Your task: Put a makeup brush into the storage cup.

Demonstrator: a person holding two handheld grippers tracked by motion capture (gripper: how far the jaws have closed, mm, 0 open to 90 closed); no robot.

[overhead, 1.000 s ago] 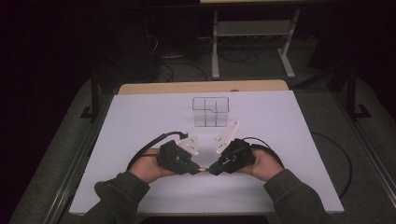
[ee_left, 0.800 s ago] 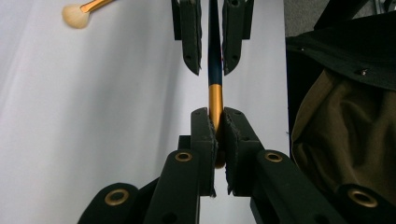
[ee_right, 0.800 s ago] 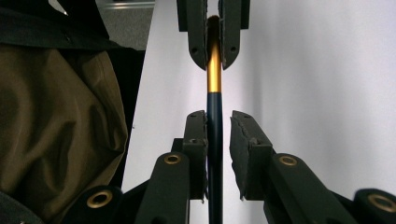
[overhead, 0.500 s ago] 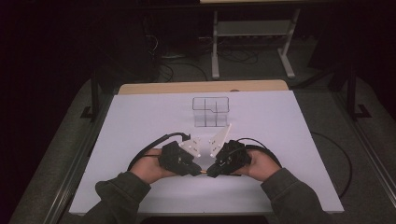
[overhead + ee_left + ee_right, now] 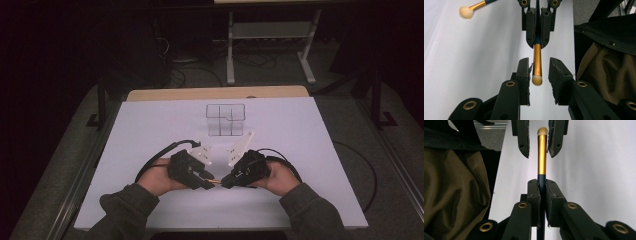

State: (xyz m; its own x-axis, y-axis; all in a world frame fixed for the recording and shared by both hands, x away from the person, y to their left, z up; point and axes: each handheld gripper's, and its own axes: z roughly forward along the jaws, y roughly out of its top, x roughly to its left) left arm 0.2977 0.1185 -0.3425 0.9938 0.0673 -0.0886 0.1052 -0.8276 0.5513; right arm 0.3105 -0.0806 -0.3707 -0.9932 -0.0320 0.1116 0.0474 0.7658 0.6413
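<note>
Makeup brush [image 5: 542, 152] pinched by its dark handle in right claw [image 5: 541, 192], long axis pointing bristle-first between the spread jaws of left claw [image 5: 538, 72], above the surface [image 5: 150, 130].

The high view looks forward and down on the whole white table [image 5: 300, 130] from above the person's side. Each gripper view sits close behind its own black jaws, facing the other gripper. All three share the gold-handled brush [image 5: 537, 62] between them.
</note>
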